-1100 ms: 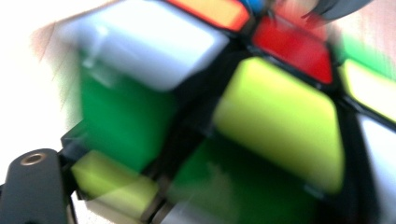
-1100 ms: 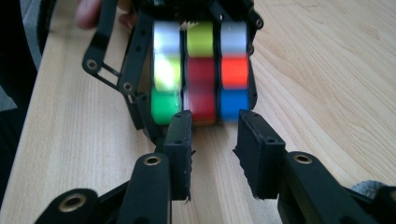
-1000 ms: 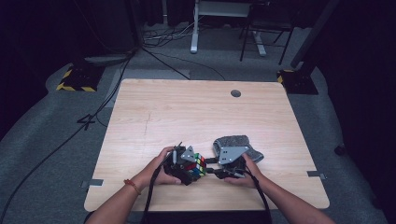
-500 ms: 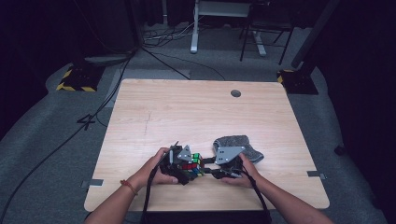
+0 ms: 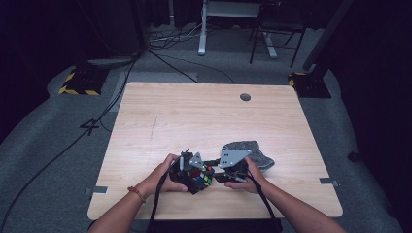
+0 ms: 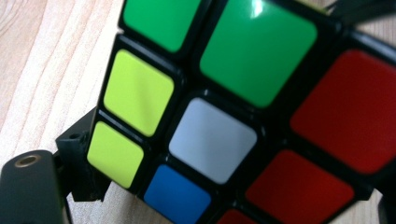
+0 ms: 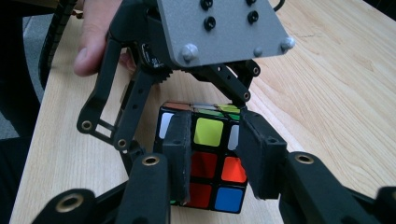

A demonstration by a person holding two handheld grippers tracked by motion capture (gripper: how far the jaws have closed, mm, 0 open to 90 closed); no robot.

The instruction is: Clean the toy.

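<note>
High view: Rubik's cube [image 5: 200,178] sits at the near-centre of the wooden table [image 5: 194,121], between the two grippers, close to the front edge.

Right gripper view: cube face toward the camera shows yellow-green centre-top, red and orange in the middle row, red and blue at the bottom. Right gripper [image 7: 212,154] has a black jaw pad on each side of that face, both pressed against the cube — clamped on it. Behind the cube, the left gripper [image 7: 187,88] comes in from the far side with its grey plate on top, linkage arms spread down around the cube; a thumb shows at upper left on its body.

Left gripper view: cube very close to the lens, tilted. Green stickers on top, two yellow-green at left, white centre, blue below, reds at right. One black jaw visible at lower left, touching the cube's yellow-green edge. Other jaw barely in frame at the right edge, so cannot tell for sure whether this gripper is clenched on the cube or just around it.

High view, outward: left hand [image 5: 167,174] and right hand [image 5: 248,178] hold the grippers, forearms entering from the bottom; a red band on the left wrist. Grey cloth [image 5: 257,153] lies just behind the right gripper, partly under its grey plate. Small dark round grommet [image 5: 245,97] near the table's far edge. Table stands on grey carpet, cables trailing at left.
</note>
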